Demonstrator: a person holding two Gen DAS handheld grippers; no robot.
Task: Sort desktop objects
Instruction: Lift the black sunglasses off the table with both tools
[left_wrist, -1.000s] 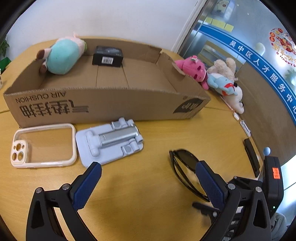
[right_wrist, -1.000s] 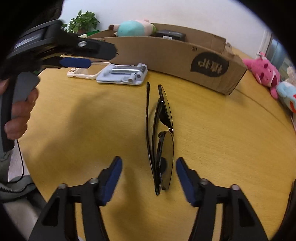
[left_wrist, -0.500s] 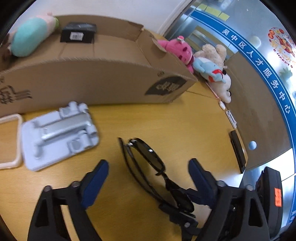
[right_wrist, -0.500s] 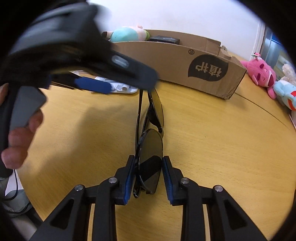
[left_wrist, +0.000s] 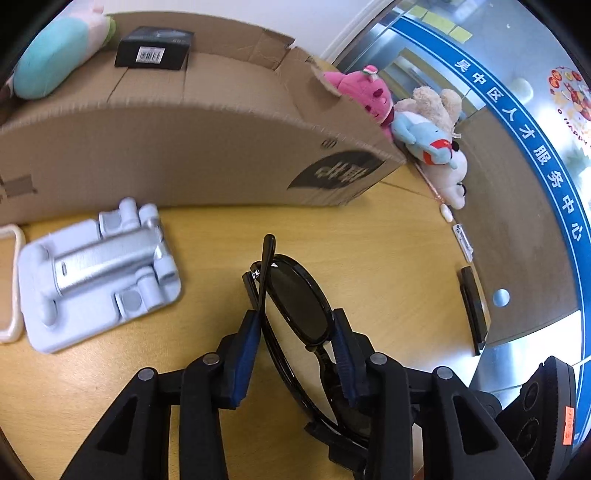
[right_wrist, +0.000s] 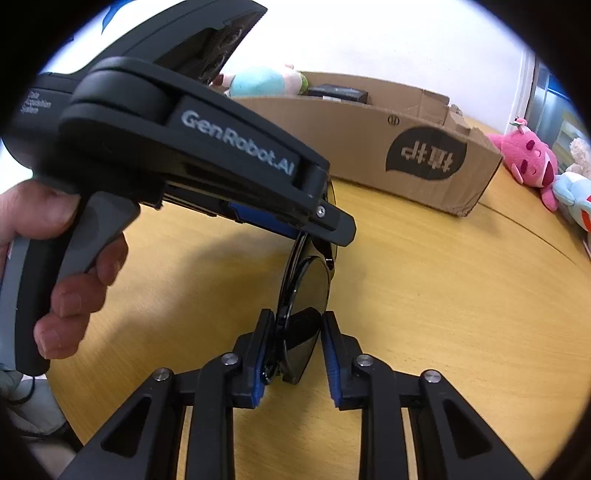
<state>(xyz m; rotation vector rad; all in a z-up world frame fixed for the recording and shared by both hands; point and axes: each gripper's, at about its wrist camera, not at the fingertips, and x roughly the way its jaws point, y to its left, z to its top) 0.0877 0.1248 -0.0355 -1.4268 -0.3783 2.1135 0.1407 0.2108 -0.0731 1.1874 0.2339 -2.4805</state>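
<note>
Both tongs pinched the folded black sunglasses (left_wrist: 295, 306) from opposite ends: the left tongs (left_wrist: 295, 343) clamped one lens, the right tongs (right_wrist: 295, 350) the other (its right pad looked barely touching). The glasses sat at the yellow wooden surface (left_wrist: 388, 266), just above or on it. At ten o'clock in the left view lay a grey phone stand (left_wrist: 96, 269); beyond, at twelve, the cardboard box (left_wrist: 184, 155).
</note>
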